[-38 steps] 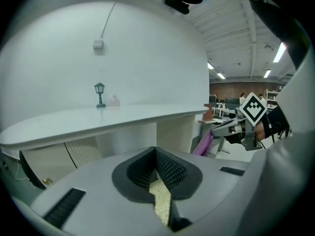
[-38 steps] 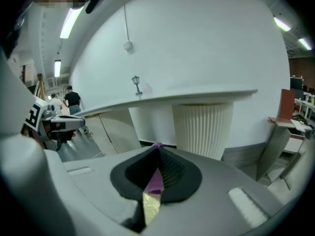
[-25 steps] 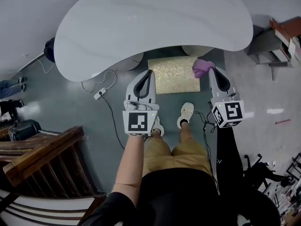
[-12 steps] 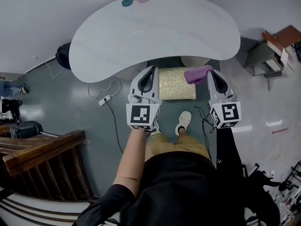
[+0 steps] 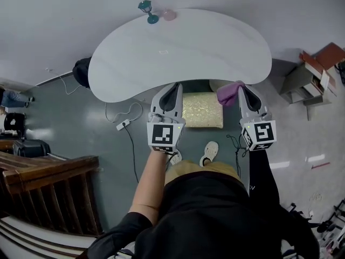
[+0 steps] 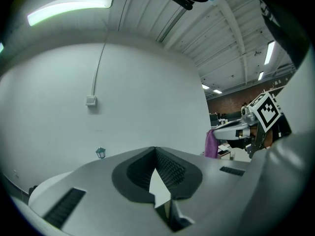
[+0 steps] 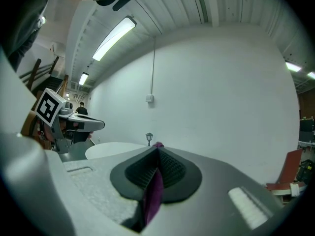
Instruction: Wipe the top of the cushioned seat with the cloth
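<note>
Looking down, we see the right claw (image 5: 242, 90) beside the gold cushioned seat (image 5: 202, 111), with the purple cloth (image 5: 228, 93) at the seat's far right corner, as a moment ago. Only the right gripper view shows that claw clamped on the cloth. The left claw (image 5: 171, 89) is closed together, empty. We cannot tell whether the cloth touches the seat.

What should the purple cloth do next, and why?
Probably lower the right hand-held gripper toward the left, onto the cushioned seat: its jaws clamp the purple cloth, which hangs off the seat's right corner, seemingly not touching the top yet.
</note>
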A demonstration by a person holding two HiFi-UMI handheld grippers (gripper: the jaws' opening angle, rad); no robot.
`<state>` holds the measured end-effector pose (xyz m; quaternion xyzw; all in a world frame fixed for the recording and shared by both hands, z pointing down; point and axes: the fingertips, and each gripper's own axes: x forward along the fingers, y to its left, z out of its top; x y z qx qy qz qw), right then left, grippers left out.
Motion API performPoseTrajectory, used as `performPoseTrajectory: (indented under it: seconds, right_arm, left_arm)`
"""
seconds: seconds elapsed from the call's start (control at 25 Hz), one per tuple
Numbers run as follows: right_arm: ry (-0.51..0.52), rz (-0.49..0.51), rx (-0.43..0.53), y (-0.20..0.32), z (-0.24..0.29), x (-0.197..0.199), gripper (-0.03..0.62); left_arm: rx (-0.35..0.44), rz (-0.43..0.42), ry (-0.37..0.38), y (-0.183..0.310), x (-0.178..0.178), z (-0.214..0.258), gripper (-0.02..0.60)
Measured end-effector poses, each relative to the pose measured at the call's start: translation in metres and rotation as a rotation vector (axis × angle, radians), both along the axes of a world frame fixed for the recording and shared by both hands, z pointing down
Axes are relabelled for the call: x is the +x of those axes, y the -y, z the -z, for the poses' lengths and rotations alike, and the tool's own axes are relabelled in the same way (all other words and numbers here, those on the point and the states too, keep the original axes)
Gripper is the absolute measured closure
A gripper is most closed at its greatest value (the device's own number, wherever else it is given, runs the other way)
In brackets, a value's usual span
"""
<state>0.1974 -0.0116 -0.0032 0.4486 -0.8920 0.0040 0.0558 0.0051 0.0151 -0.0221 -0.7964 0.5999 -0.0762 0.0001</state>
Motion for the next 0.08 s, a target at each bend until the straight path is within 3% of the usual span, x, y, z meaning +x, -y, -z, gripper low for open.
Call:
performPoseTrajectory:
  seconds: [0.08]
  right_arm:
    - [0.002, 0.001, 0.008, 0.0003, 0.0067, 0.0046, 0.589]
  left_arm:
    - [0.01, 0.001, 0.018, -0.0019, 0.0039, 0.0052, 0.574]
